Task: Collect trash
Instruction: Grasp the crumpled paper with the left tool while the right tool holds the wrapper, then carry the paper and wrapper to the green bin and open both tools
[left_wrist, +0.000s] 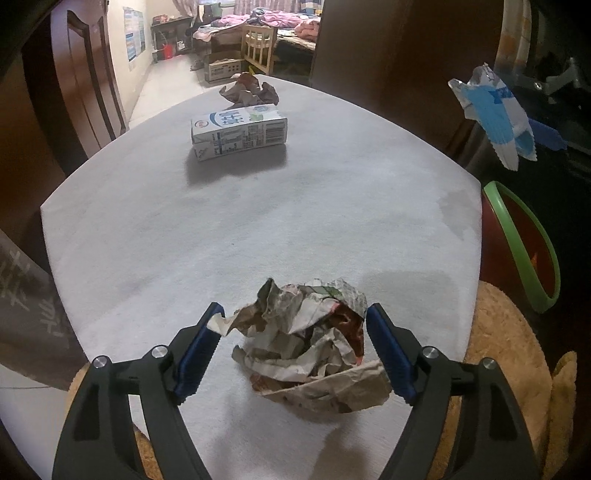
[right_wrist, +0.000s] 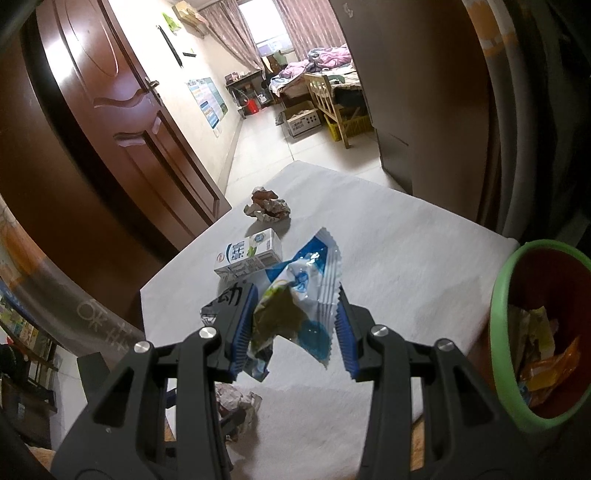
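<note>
**Both grippers on trash at the near end of the table**

We see the left gripper (left_wrist: 295, 350) spread wide around a crumpled paper ball (left_wrist: 306, 347) lying on the white table (left_wrist: 258, 221) at its near edge; its blue pads flank the ball, the right pad touching it. Our right gripper (right_wrist: 291, 328) is partly closed on a blue-and-white wrapper (right_wrist: 299, 295), held up in the air above the table. To the right stands the green-rimmed bin (right_wrist: 498, 332) with wrappers inside. Farther off lie a milk carton (left_wrist: 238, 131) and another paper wad (left_wrist: 251, 90).
</note>
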